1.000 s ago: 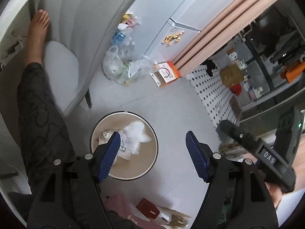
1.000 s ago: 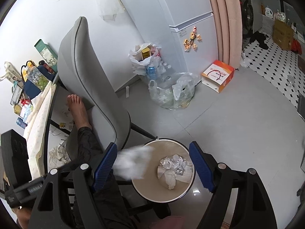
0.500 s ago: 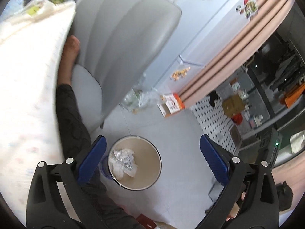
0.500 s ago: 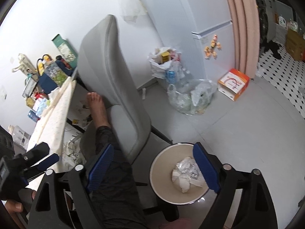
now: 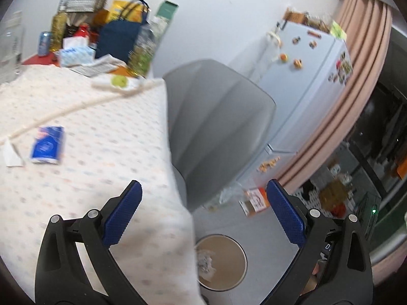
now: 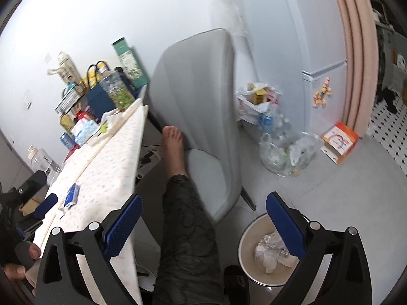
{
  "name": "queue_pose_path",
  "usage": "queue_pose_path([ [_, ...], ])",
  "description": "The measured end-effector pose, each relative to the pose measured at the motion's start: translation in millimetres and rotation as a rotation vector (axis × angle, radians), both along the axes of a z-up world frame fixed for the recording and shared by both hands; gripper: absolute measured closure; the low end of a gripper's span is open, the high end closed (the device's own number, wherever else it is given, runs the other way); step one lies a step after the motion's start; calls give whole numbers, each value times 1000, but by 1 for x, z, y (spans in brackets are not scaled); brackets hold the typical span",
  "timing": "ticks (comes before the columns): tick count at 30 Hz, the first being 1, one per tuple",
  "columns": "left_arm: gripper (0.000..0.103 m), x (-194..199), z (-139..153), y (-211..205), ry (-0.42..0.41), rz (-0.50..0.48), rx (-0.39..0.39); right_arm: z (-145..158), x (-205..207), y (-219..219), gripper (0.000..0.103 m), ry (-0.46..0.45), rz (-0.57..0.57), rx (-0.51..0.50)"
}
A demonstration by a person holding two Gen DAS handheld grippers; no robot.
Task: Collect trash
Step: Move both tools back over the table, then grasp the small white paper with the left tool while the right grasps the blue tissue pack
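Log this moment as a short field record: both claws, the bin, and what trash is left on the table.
left claw: open, nothing between its pads
right claw: open, nothing between its pads
bin: on the floor beside the grey chair, holding crumpled white paper
table: covered with a dotted cloth
left on table: blue packet, small white scrap beside it
table far end: clutter of bottles, bags and boxes; details blurred
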State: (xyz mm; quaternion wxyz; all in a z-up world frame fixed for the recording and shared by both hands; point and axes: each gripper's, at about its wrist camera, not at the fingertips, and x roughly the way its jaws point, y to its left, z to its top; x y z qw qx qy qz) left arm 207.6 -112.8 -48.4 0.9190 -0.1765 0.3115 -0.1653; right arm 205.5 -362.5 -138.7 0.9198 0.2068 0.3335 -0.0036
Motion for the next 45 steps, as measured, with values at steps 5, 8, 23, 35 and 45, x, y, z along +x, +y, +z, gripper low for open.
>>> queue_pose_path([
  [5, 6, -10, 2, 40, -34, 65, -6, 10, 6, 42, 7, -19, 57, -23],
  [8, 6, -12, -1, 66, -28, 100, -21, 13, 12, 65, 7, -22, 94, -38],
  [23, 6, -34, -7, 176, -61, 302, -7, 28, 35, 177, 7, -101, 246, -129],
  [35, 6, -44, -36, 254, 30, 431, -24, 15, 64, 263, 15, 0, 411, -149],
  [45, 13, -18, -60, 267, 103, 431, -60, 4, 102, 310, 35, 66, 521, -107],
])
